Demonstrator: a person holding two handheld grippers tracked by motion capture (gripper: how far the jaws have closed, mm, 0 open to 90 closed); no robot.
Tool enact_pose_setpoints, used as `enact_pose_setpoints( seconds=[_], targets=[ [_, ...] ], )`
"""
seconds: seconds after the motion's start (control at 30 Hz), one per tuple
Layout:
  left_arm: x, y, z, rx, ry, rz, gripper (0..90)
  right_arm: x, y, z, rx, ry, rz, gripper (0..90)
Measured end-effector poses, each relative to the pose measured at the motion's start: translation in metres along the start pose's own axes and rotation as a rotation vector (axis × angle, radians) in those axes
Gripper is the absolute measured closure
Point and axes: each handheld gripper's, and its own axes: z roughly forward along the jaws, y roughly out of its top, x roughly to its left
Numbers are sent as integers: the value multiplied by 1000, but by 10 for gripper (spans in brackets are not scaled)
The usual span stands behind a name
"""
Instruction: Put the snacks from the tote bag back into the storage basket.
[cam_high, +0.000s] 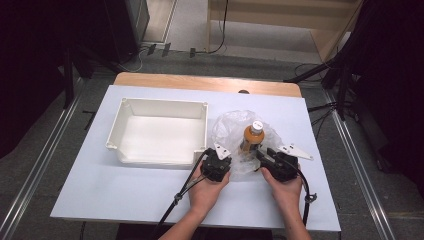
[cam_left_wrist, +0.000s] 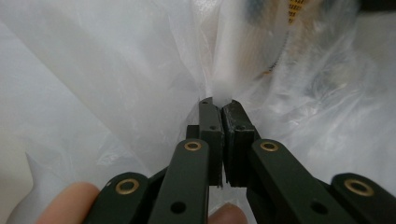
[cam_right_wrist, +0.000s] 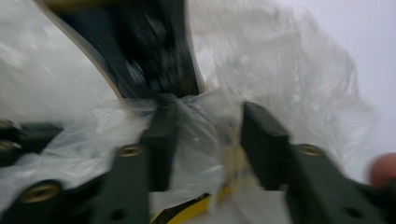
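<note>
A clear plastic bag (cam_high: 230, 127) lies on the white table, right of centre, with an orange bottle (cam_high: 251, 139) with a white cap inside it. My left gripper (cam_high: 231, 162) is at the bag's near left edge. In the left gripper view it (cam_left_wrist: 218, 102) is shut on a pinched fold of the bag (cam_left_wrist: 140, 70), and the bottle (cam_left_wrist: 285, 23) shows blurred through the film. My right gripper (cam_high: 260, 158) is at the bag's near right side. In the blurred right gripper view it (cam_right_wrist: 208, 112) stands open, with crumpled bag film (cam_right_wrist: 201, 140) lying between the jaws.
A white rectangular tray (cam_high: 159, 155) with nothing in it sits left of the bag, close to my left gripper. The white table sheet (cam_high: 125, 195) reaches the near edge. A wooden table edge (cam_high: 200, 81) runs along the back, with cables and stands on the floor beyond.
</note>
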Motion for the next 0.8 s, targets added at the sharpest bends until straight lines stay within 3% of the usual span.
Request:
enact_pose_setpoints(
  seconds=[0.07, 0.1, 0.17, 0.2, 0.23, 0.27, 0.3, 0.4, 0.43, 0.5, 0.57, 0.6, 0.63, 0.7, 0.8],
  targets=[
    [1, 0, -1, -2, -11, -3, 848, -3, -3, 7, 51, 4, 2, 787],
    [2, 0, -1, -18, -40, -20, 792, -4, -4, 13, 86, 0, 4, 848],
    [3, 0, -3, -27, -56, -26, 739, -4, -3, 16, 105, -5, 8, 885],
    [3, -1, -5, -57, -65, -26, 710, -4, -3, 18, 115, -7, 4, 897],
    [2, -2, -14, -143, -67, -7, 703, -3, -3, 19, 130, -10, -1, 900],
    [0, -3, -18, -180, -47, 0, 696, -3, -3, 21, 143, -12, -3, 900],
    [0, -3, -18, -180, -47, 0, 678, -3, -3, 21, 143, -12, -3, 900],
    [-6, 0, -21, -245, -23, 15, 612, -4, -3, 22, 152, -5, 4, 900],
    [-7, 2, -21, -245, -12, 17, 560, -5, -3, 22, 156, 4, 10, 900],
    [-6, 9, -13, -216, -12, 3, 556, -5, -3, 22, 156, 6, 10, 900],
    [-6, 11, -9, -187, -6, 5, 638, -5, -3, 22, 156, 5, 13, 900],
    [-5, 11, -4, -144, 1, 14, 638, -5, -3, 22, 156, 5, 13, 900],
    [-5, 9, 3, -86, 7, 21, 751, -6, -4, 22, 154, 9, 21, 896],
    [-5, 8, 9, -13, -8, 22, 809, -7, -4, 21, 152, 9, 17, 897],
    [-4, 7, 10, -3, -23, 19, 827, -6, -4, 21, 151, 1, 10, 900]
  ],
)
